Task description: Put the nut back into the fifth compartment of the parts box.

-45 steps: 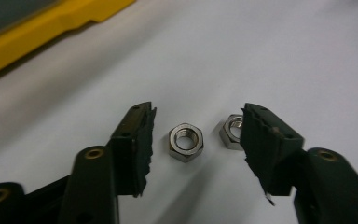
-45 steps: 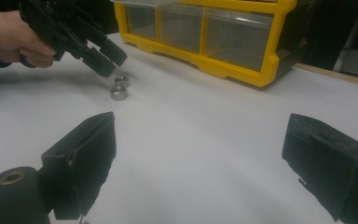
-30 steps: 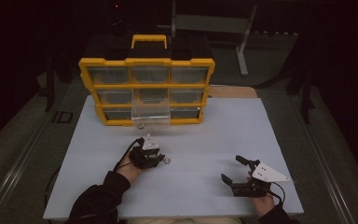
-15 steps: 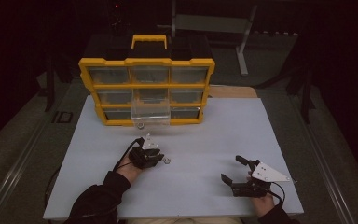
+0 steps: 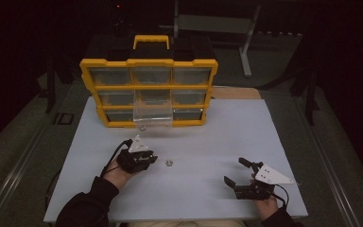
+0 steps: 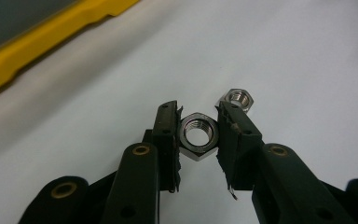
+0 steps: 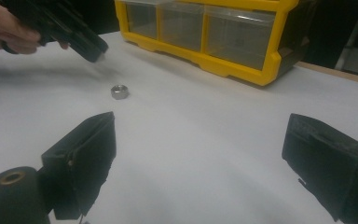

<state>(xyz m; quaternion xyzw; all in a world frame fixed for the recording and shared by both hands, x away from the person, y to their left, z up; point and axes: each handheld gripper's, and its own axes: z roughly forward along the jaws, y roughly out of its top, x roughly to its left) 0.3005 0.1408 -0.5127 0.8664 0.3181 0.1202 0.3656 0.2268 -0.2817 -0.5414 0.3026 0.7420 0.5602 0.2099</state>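
Between both earlier frames, left tool [image 6: 199, 135] stays clamped on one nut [image 6: 198, 135]; right tool [image 7: 200, 158] wide.

The drawer cabinet [image 5: 149, 92] stands at the far middle of the bench [image 5: 217, 132], its front facing the person. One drawer [image 5: 152, 116] in its bottom row, middle column, is pulled out over the bench. A small item [image 5: 142, 126], too small to identify, lies on the bench just before that drawer.

The left gripper [image 5: 152, 159] sits left of centre, nearer the person than the cabinet. A nut [image 6: 198, 135] sits between its jaws. A second nut [image 5: 168, 163] lies on the bench just right of that gripper, apart from it.

The right gripper [image 5: 236, 172] sits near the front right corner, well apart from both nuts.
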